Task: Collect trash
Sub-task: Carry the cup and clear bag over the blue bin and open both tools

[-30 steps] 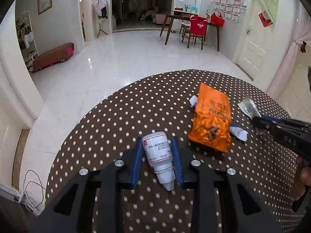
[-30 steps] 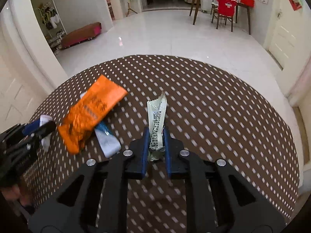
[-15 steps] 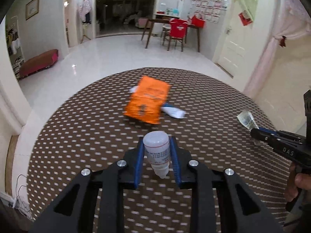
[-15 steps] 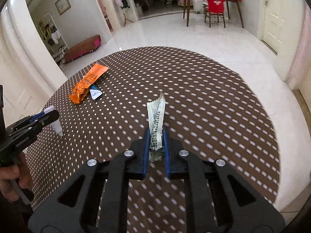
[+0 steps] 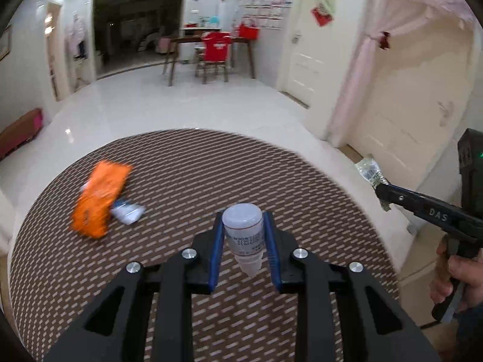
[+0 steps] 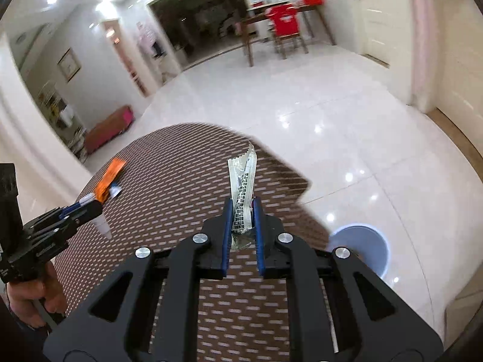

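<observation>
A round table (image 5: 211, 163) covered in a brown cloth with pale dots fills the near ground of both views, standing on a glossy white tiled floor (image 6: 347, 114). Just off the table's edge on the floor, in the right wrist view, sits a pale blue bin (image 6: 366, 246), partly hidden behind the right gripper's body. On the cloth lie an orange packet (image 5: 98, 199) and, touching its lower edge, a small white and blue wrapper (image 5: 128, 212). Farther off are a pink bench (image 6: 110, 128) by the wall, a white door (image 5: 305, 54), a dark wooden table with a red chair (image 5: 214, 52), and a dark doorway beyond. The left gripper (image 5: 244, 241) points down over the table, its blue-padded fingers (image 5: 215, 247) clamped on a small white bottle (image 5: 244, 236) held cap toward the camera, with the bottle's flat base sticking out past the fingertips. The right gripper (image 6: 244, 221) also tilts downward near the table's edge, its fingers pressed together on a crumpled silver wrapper (image 6: 243, 193) that stands up between and above them. Each view shows the other gripper from the side with a hand (image 5: 459, 277) around its handle.
</observation>
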